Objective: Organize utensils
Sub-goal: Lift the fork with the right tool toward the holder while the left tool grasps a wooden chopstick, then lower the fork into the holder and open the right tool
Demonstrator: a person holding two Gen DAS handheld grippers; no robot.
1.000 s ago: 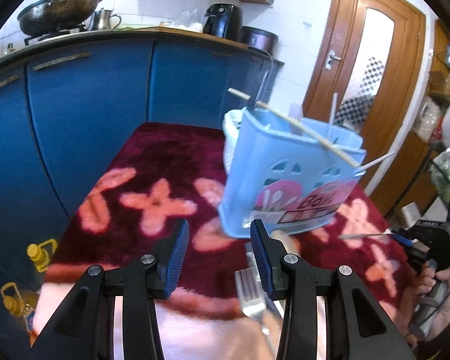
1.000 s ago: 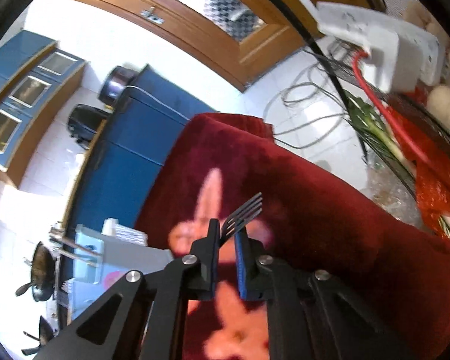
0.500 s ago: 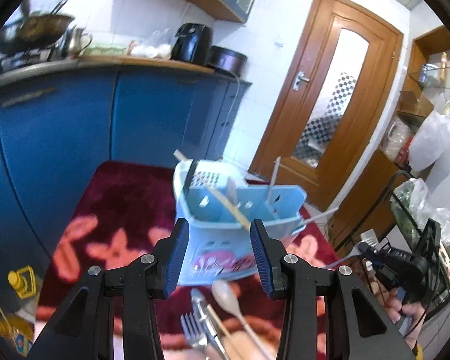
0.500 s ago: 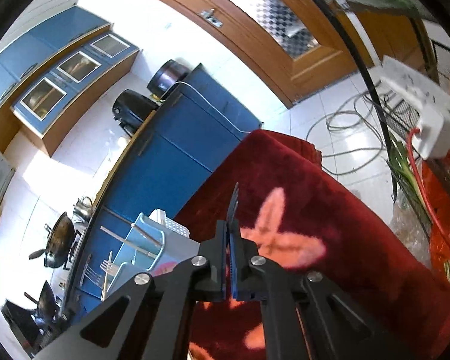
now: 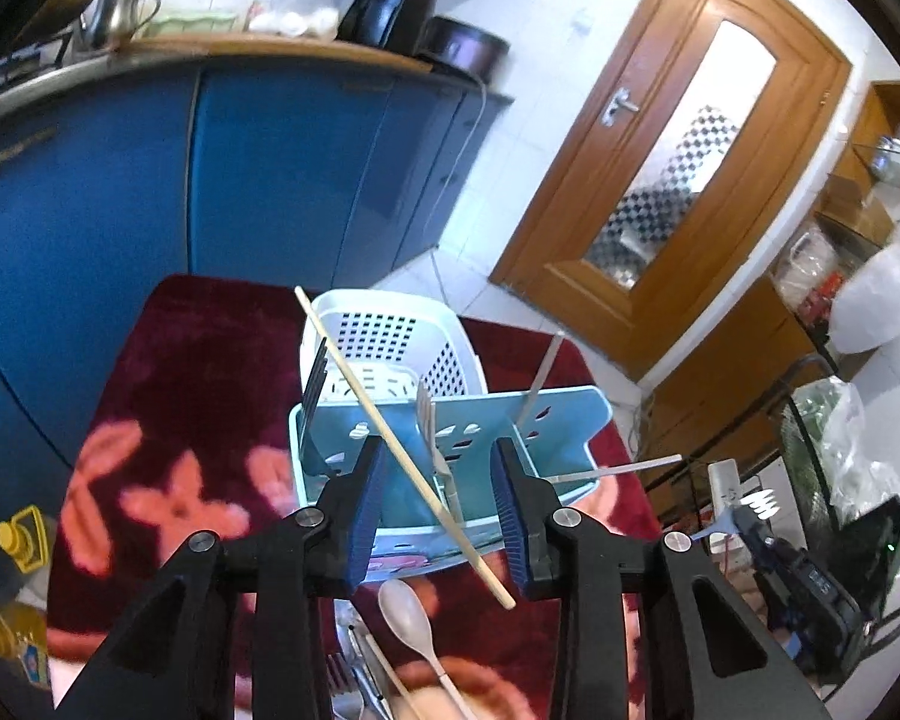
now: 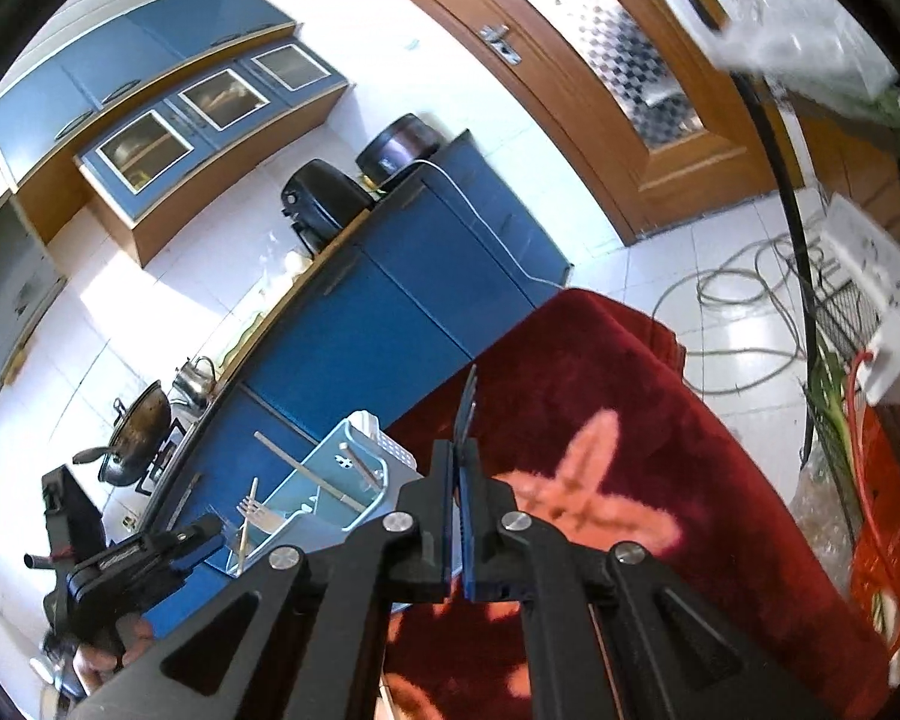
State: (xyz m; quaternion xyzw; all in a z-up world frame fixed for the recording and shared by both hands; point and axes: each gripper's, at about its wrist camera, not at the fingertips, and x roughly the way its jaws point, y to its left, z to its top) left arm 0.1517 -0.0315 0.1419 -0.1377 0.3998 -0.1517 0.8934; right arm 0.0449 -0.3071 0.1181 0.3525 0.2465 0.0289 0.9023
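The left gripper (image 5: 438, 507) hangs over a pale blue slotted caddy (image 5: 450, 450), its jaws part open, just closing a little, nothing between them. A wooden chopstick (image 5: 402, 450) leans across the caddy beside a steel fork (image 5: 429, 426). A pale spoon (image 5: 408, 612) lies below the gripper on the red cloth (image 5: 180, 360). The right gripper (image 6: 457, 468) pinches a thin blue-handled utensil (image 6: 465, 405), probably a fork seen edge-on.

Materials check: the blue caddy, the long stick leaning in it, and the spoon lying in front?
Blue caddy: looks like moulded plastic, smooth, slightly glossy, with cut-out slots. Long stick: likely wood or bamboo, pale tan and matte. Spoon: beige and dull, wood or plastic; cannot tell which.
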